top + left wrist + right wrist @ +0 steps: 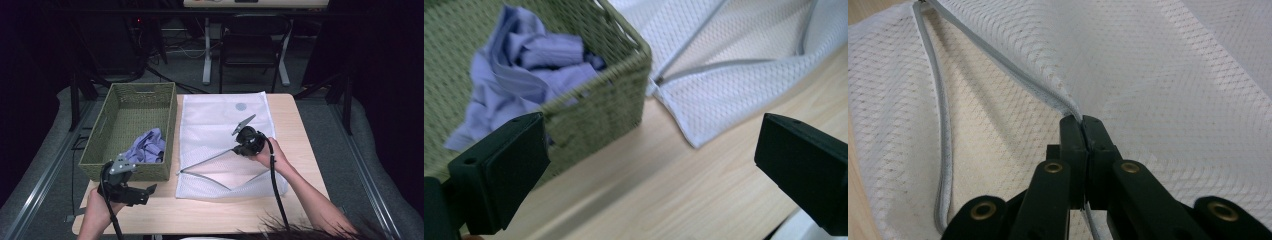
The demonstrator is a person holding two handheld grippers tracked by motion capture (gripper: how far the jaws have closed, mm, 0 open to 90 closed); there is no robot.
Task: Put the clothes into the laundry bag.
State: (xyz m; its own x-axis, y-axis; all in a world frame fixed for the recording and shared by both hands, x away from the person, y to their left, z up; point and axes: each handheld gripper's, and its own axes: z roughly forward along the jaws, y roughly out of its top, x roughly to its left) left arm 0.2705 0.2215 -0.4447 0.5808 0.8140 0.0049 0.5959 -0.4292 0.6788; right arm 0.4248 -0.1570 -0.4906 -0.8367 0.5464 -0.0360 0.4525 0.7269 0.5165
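Pale wood tabletop (300, 130) is carrying a woven basket (131, 107) at far left and a white mesh bag (220, 125) lying flat beside it. At right, the right tool (1082, 120) is pinching the bag's grey zipper edge (1013, 67) with jaws closed, holding the opening raised. Near left, the left tool (649, 150) is hovering over bare wood, jaws wide and holding nothing, facing the basket where a lilac garment (524, 65) is lying crumpled.

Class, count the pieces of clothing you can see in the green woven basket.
1: a crumpled lilac garment lies at the near end of the basket, towards its right wall. More could be hidden beneath it.
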